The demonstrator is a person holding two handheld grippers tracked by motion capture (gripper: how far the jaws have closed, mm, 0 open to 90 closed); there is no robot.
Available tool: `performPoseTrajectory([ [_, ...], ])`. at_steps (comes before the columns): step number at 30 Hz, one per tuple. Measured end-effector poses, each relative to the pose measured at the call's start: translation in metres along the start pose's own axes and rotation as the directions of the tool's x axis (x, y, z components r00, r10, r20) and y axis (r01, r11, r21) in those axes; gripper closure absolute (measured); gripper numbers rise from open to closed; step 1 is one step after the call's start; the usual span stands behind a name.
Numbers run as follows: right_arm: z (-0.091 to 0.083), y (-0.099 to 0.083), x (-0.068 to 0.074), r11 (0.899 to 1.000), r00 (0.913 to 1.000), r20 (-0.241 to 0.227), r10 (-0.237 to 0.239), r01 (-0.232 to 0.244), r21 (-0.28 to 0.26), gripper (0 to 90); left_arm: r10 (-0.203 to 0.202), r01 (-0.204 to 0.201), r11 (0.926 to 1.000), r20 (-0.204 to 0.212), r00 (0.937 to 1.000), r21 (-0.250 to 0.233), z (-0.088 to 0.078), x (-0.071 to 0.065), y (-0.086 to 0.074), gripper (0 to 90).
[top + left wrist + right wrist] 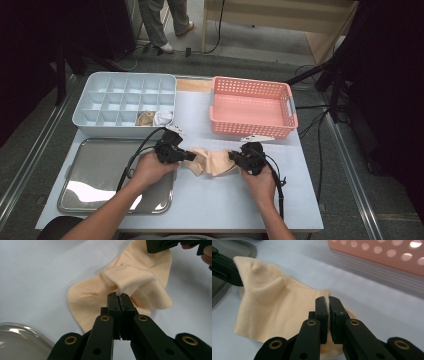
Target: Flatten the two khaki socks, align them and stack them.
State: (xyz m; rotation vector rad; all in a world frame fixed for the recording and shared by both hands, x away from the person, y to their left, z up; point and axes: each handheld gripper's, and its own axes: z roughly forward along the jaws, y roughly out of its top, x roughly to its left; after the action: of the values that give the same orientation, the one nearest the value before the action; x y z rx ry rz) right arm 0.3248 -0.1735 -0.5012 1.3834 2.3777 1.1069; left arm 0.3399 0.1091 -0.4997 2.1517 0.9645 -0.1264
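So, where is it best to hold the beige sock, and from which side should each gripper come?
Grip the beige sock at its two opposite ends, by a thin raised fold of fabric, each gripper coming level from its own side. It lies crumpled and limp on the table, so its edges give the jaws something to pinch.

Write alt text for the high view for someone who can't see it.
Two hand-held grippers, the left gripper and the right gripper, each pinch an end of a peach sock on a white table. Behind are a divided box holding rolled socks and a pink basket; a metal tray lies at the left.
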Motion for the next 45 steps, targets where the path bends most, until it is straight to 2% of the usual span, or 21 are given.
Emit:
performPoseTrajectory([
  [6, -0.013, 0.0, 0.001, 1.0, 0.9999, 0.015, -0.003, 0.003, -0.031, 87.2, -0.017, 0.018, 0.9998, 0.027, 0.9995, -0.006, -0.017, -0.001, 0.002, 90.0],
  [12, -0.019, -0.001, 0.002, 0.999, 0.9991, 0.041, -0.011, 0.013, -0.047, 87.0, -0.047, 0.047, 0.9989, 0.033, 0.9983, -0.004, -0.032, 0.003, 0.001, 90.0],
  [18, -0.009, -0.005, -0.003, 1.0, 0.9981, 0.061, 0.0, 0.002, -0.023, 86.3, -0.079, 0.079, 0.9966, 0.015, 0.9967, 0.024, -0.025, 0.011, -0.001, 90.0],
  [20, -0.006, -0.006, -0.002, 1.0, 0.9978, 0.065, -0.008, 0.009, -0.017, 80.1, -0.077, 0.076, 0.9966, 0.009, 0.997, 0.03, -0.021, 0.012, -0.001, 89.3],
  [23, -0.01, -0.003, 0.001, 0.998, 0.9995, 0.033, 0.002, 0.0, -0.058, 74.6, -0.069, 0.069, 0.9972, 0.007, 0.9976, 0.029, -0.019, 0.011, -0.001, 87.3],
  [27, -0.019, 0.005, 0.012, 0.996, 0.9998, -0.008, -0.016, 0.016, -0.093, 79.4, -0.063, 0.063, 0.998, 0.005, 0.998, 0.008, -0.023, 0.009, 0.0, 83.9],
  [30, -0.018, 0.008, 0.027, 0.995, 0.9972, -0.055, -0.051, 0.046, -0.087, 82.5, -0.062, 0.062, 0.998, 0.004, 0.9981, -0.013, -0.028, 0.009, 0.0, 82.4],
  [36, -0.015, 0.012, 0.046, 0.993, 0.9902, -0.107, -0.089, 0.081, -0.082, 83.4, -0.067, 0.066, 0.9963, -0.008, 0.9977, -0.055, -0.038, 0.01, 0.0, 80.3],
  [42, -0.005, 0.017, 0.063, 0.991, 0.9807, -0.15, -0.126, 0.116, -0.07, 85.9, -0.063, 0.062, 0.9947, -0.018, 0.9978, -0.082, -0.043, 0.011, -0.001, 79.4],
  [45, 0.001, 0.018, 0.069, 0.989, 0.9776, -0.156, -0.141, 0.133, -0.064, 85.9, -0.068, 0.066, 0.9937, -0.021, 0.9974, -0.091, -0.045, 0.011, -0.002, 79.2],
])
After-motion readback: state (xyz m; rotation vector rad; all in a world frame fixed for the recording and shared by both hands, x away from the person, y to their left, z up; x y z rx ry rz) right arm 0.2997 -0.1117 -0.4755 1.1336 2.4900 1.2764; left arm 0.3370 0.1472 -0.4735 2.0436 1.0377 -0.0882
